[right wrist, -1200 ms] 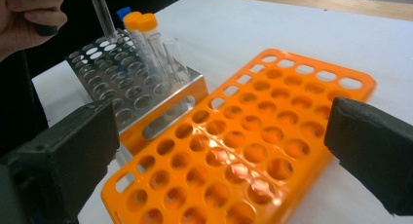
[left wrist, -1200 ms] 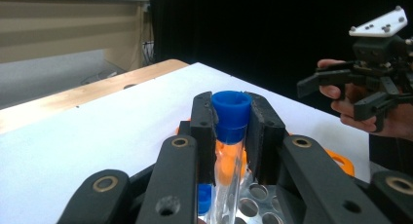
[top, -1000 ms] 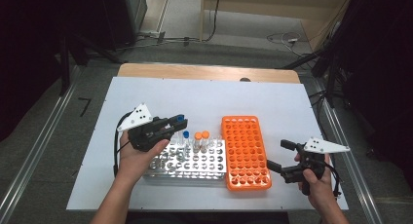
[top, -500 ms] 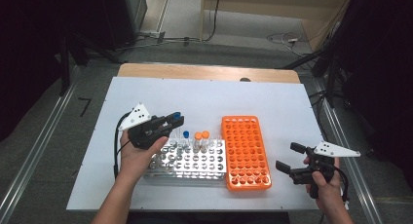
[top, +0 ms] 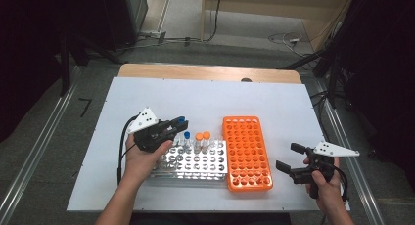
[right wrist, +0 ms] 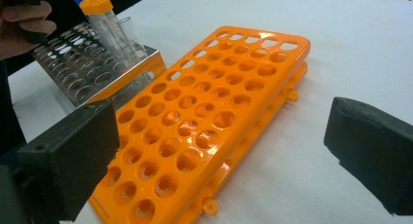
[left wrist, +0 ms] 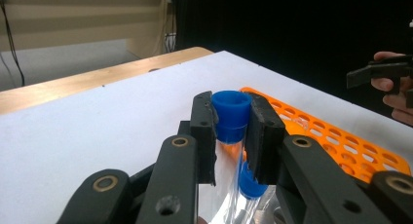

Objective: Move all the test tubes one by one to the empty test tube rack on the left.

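White desk (top: 147,95) carries a metal tube rack (top: 195,162) and, just beside it, an orange tube rack (top: 247,154). Left claw (top: 180,122) is closed on the blue-capped tube (left wrist: 232,116), gripping it at the cap above the metal rack, near 2 orange-capped tubes (top: 202,137). Right claw (top: 289,157) is wide open and holds nothing, just beside the orange rack.

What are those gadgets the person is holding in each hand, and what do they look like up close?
They are handheld two-jaw grippers. The left gripper and right gripper are black, built of flat linked bars with round rivets and thick block-shaped pads. Each carries a pale three-cornered plate on top, dotted with small holes, and trails a black cable. The person's forearms are bare, with no sleeves in sight.
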### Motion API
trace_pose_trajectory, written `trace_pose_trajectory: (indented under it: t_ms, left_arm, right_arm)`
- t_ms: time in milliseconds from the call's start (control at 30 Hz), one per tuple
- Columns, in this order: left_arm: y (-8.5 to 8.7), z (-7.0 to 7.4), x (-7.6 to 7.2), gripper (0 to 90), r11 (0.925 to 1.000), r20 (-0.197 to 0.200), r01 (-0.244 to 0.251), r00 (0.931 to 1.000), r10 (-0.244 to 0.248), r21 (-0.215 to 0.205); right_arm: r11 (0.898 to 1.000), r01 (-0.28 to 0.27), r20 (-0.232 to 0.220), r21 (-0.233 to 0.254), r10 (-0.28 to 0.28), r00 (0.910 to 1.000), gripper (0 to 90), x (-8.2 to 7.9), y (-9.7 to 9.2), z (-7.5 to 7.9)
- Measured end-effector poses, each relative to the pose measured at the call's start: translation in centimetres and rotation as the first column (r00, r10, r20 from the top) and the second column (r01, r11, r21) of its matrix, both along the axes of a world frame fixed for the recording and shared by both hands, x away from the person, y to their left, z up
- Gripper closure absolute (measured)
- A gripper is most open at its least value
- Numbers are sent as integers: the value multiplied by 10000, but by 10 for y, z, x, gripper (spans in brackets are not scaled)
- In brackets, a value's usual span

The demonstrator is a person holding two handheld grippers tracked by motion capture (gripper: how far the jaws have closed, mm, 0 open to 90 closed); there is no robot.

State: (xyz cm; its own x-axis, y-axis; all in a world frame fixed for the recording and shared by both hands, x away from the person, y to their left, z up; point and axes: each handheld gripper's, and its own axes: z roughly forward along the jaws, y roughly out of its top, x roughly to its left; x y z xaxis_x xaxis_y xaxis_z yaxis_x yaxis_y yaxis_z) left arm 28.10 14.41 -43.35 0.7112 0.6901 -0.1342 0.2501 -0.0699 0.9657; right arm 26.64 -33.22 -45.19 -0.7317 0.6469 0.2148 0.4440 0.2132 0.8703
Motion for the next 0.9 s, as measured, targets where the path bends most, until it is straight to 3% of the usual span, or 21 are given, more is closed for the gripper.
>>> trace_pose_trajectory:
  t_ms: [333,900]
  left_arm:
    - [-2,-5,-2,765,9994,-189,79,9998,-73,338]
    - [-1,1,-12,763,9956,-413,187,9990,-150,923]
  right_arm:
    - [10000,-69,3,20,69,10000,0,4,1,0]
    - [9996,-270,5,-19,270,9996,0,9,7,-2]
